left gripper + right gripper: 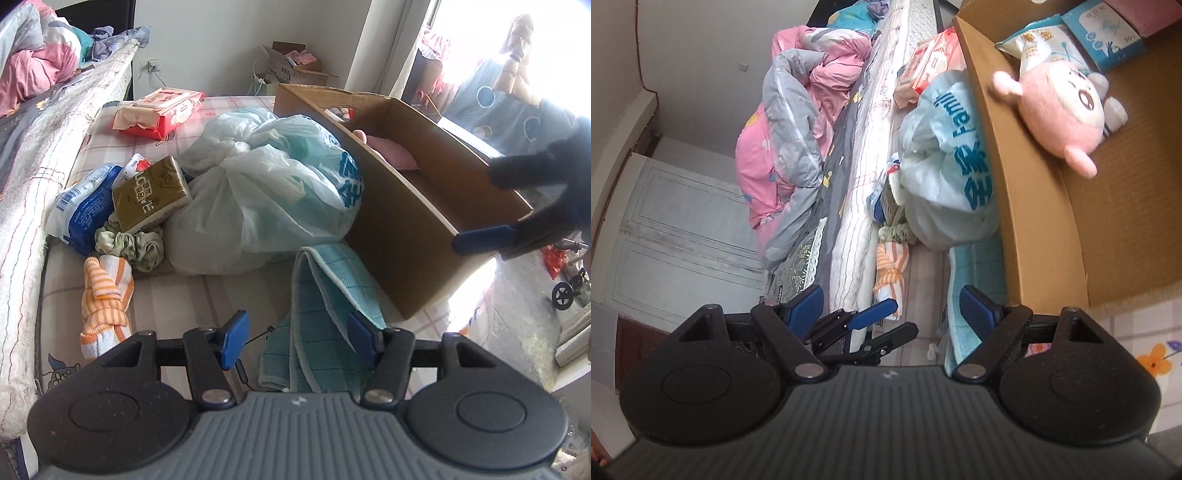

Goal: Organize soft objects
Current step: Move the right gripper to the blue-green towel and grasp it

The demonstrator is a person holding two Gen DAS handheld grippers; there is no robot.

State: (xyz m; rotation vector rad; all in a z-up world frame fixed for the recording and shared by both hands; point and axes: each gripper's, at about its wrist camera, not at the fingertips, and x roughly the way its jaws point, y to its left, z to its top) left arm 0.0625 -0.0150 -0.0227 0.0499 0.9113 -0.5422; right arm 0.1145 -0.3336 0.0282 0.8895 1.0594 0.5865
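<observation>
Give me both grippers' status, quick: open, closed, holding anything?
Left gripper: open, nothing gripped; the folded teal towel lies between its fingers, pads not pressing on it.
Right gripper: open, empty, beside the cardboard box.

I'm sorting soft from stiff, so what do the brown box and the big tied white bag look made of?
The brown open-top box: corrugated cardboard, matte, with fluting lines on its inner wall. The big tied white bag: thin, glossy, translucent plastic film, crinkled and knotted on top.

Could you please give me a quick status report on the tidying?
Both grippers open, empty. Left gripper over teal towel; pink plush already in cardboard box. Plastic bag crowds the towel.
</observation>
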